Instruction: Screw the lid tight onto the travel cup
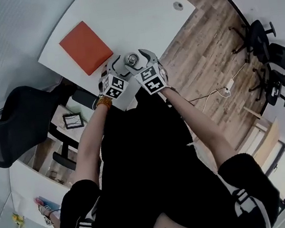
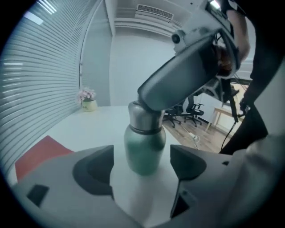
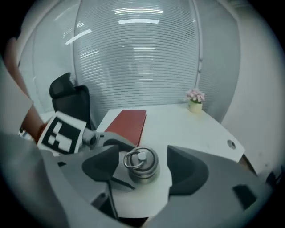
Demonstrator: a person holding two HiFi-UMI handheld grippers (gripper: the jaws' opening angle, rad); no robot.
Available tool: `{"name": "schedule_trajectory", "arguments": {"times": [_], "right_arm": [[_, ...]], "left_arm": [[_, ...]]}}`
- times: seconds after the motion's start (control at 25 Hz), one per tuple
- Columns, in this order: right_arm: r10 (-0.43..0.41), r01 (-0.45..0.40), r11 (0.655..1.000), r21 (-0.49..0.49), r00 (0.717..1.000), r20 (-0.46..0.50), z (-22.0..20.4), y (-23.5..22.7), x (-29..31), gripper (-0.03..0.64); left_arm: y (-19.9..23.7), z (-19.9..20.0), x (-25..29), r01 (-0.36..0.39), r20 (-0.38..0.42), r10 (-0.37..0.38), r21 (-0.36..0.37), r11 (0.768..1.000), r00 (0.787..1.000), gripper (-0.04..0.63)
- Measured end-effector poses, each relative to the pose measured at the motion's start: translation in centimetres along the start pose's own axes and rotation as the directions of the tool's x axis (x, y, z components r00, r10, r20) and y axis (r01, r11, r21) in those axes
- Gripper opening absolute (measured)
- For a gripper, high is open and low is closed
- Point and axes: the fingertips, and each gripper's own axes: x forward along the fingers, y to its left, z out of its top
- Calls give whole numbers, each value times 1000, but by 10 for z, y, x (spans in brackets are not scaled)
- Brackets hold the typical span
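The travel cup point(image 2: 144, 149) has a green body and a silver lid point(image 3: 141, 164) with a ring on top. It stands upright near the front edge of the white table point(image 1: 135, 13). My left gripper point(image 2: 141, 168) is open around the green body, with a gap showing on each side. My right gripper point(image 3: 142, 171) comes from above and is open around the lid, its pads clear of it. In the head view both grippers point(image 1: 124, 65) point(image 1: 140, 59) meet at the cup's lid point(image 1: 133, 60). In the left gripper view the right gripper's grey jaw covers the lid's top.
A red flat pad point(image 1: 86, 46) lies on the table to the left of the cup. A small flower pot point(image 3: 194, 100) stands at the far edge. A black office chair point(image 1: 19, 121) is at the left, more chairs point(image 1: 270, 64) on the wooden floor at the right.
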Motion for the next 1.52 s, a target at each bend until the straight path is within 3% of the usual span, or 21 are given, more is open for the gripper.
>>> {"name": "schedule_trajectory", "arguments": {"times": [0.12,0.2,0.32,0.44,0.56,0.68,0.84,0.92,0.96,1.0,1.08,1.16,1.24,1.36,1.52], "right_arm": [[0,3,996,87,999,-32,2,9,11,342],[-16,19,999,47,998,-58,2,5,13,267],[46,-50,998,-41,995,-89,1,5,13,265],[160,-182,966,-184,979,-130,-2,11,12,262],[252,-307,880,-363,949,-192,-4,18,15,261],[310,-403,768,-497,914,-262,-1,21,18,260],[325,-486,589,-645,874,-362,-7,28,11,259],[327,-498,547,-673,867,-376,-10,29,10,264],[329,-487,554,-675,873,-361,-9,29,10,267],[332,-462,590,-662,886,-323,-4,28,10,285],[320,-374,739,-560,927,-196,10,21,8,315],[236,-243,891,-383,970,-66,21,12,3,318],[113,-109,970,-217,994,9,20,9,2,318],[-15,15,999,-34,1000,27,13,9,5,316],[-107,108,994,-11,994,5,12,1,12,260]], "left_arm": [[-1,2,12,-75,-12,74,-52,996,997,388],[-1,6,17,-92,-14,92,-68,993,996,380],[-2,7,19,-43,-15,43,-35,998,999,348],[-5,4,20,70,-33,-69,33,997,997,344],[-2,-1,22,222,-89,-211,144,964,973,344],[5,0,23,353,-153,-323,243,904,934,344],[0,2,21,488,-235,-432,303,819,871,344],[-2,2,21,510,-252,-447,310,803,858,347],[-1,2,20,499,-243,-440,305,811,864,350],[1,4,20,471,-217,-422,290,833,880,355],[5,10,16,372,-123,-353,232,899,928,381],[6,14,13,254,-33,-252,144,956,967,385],[0,13,13,149,12,-150,66,987,989,385],[-5,16,15,17,30,-17,-20,1000,999,385],[7,15,14,-83,24,86,-93,992,996,375]]}}
